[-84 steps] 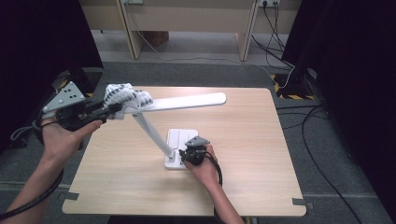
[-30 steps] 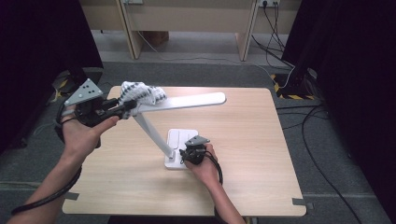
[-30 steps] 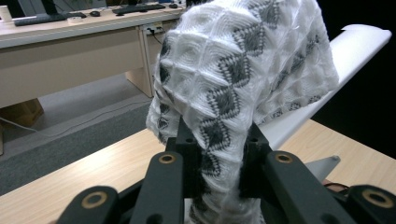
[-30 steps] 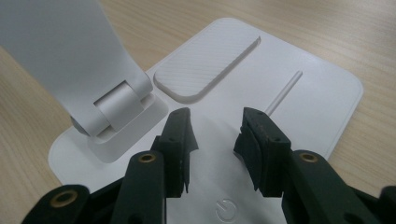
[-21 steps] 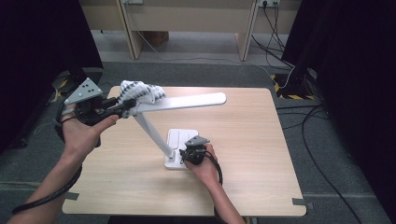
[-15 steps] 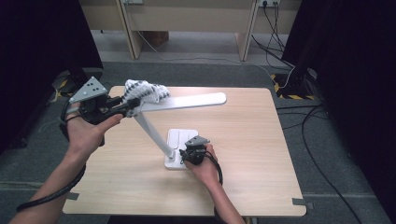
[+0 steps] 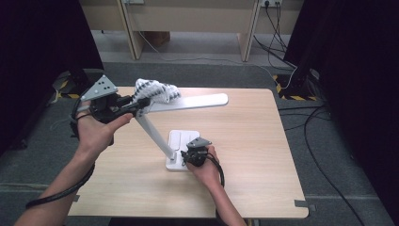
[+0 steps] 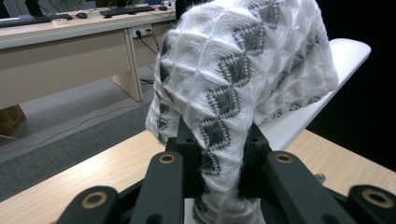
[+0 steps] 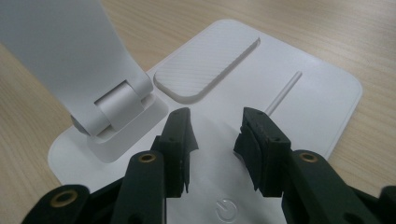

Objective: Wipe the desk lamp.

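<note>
High view: fixed above the near edge, looking forward and down across the whole table [image 7: 263,141], far off. Left gripper view: riding low behind own jaws, facing level along the lamp head [image 8: 345,60], very near the knitted cloth [image 8: 243,70]. Right gripper view: angled steeply down, close over the lamp base [image 9: 299,107]. Shared with high view: lamp base [image 7: 181,141], cloth [image 7: 155,92], lamp head [image 7: 197,101].
</note>
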A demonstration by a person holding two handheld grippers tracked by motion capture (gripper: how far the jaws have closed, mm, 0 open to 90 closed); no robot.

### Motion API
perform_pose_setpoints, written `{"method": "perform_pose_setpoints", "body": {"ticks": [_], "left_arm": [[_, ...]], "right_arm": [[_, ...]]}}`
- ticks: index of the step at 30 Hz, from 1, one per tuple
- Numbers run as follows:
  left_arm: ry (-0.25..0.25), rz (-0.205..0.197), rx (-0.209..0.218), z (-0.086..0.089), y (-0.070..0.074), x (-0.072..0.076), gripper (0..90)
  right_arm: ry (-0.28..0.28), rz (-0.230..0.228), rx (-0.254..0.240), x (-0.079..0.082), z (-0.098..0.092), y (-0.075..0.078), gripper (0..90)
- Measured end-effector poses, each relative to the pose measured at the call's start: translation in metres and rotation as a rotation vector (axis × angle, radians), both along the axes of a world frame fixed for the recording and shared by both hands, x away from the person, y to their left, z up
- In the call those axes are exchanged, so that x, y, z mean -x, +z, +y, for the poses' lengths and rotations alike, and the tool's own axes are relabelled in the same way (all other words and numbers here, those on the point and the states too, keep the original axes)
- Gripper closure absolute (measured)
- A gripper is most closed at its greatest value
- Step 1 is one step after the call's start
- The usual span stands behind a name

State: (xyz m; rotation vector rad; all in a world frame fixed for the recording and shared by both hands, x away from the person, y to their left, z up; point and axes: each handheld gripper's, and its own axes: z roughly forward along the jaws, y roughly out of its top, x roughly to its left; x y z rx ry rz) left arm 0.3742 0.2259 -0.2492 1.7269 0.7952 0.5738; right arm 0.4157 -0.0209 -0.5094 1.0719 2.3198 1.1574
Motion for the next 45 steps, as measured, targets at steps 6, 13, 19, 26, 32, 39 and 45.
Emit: {"method": "perform_pose_setpoints", "body": {"ticks": [6, 13, 19, 26, 32, 39, 45], "left_arm": [[-0.01, -0.001, 0.002, -0.008, 0.001, -0.002, 74.5], [-0.018, -0.003, 0.0, -0.012, 0.002, -0.003, 74.5], [-0.028, -0.006, 0.0, -0.018, 0.003, -0.004, 74.5], [-0.03, -0.007, -0.004, -0.022, 0.004, -0.004, 74.5], [-0.031, -0.01, 0.003, -0.023, 0.003, -0.005, 74.5], [-0.036, -0.011, 0.01, -0.026, 0.003, -0.005, 74.6], [-0.041, -0.013, 0.006, -0.029, 0.003, -0.005, 74.5]], "right_arm": [[0.0, 0.002, 0.002, 0.0, 0.0, 0.0, 63.1], [-0.003, -0.003, -0.005, 0.001, 0.0, -0.001, 63.2], [-0.006, -0.009, -0.005, 0.001, 0.0, -0.001, 63.1], [-0.005, -0.005, -0.003, 0.001, 0.0, -0.001, 63.1], [-0.005, -0.005, -0.002, 0.001, 0.0, -0.001, 63.1], [-0.004, -0.009, -0.005, 0.001, 0.0, -0.001, 63.1], [-0.003, -0.011, -0.004, 0.002, 0.0, -0.001, 63.1]]}}
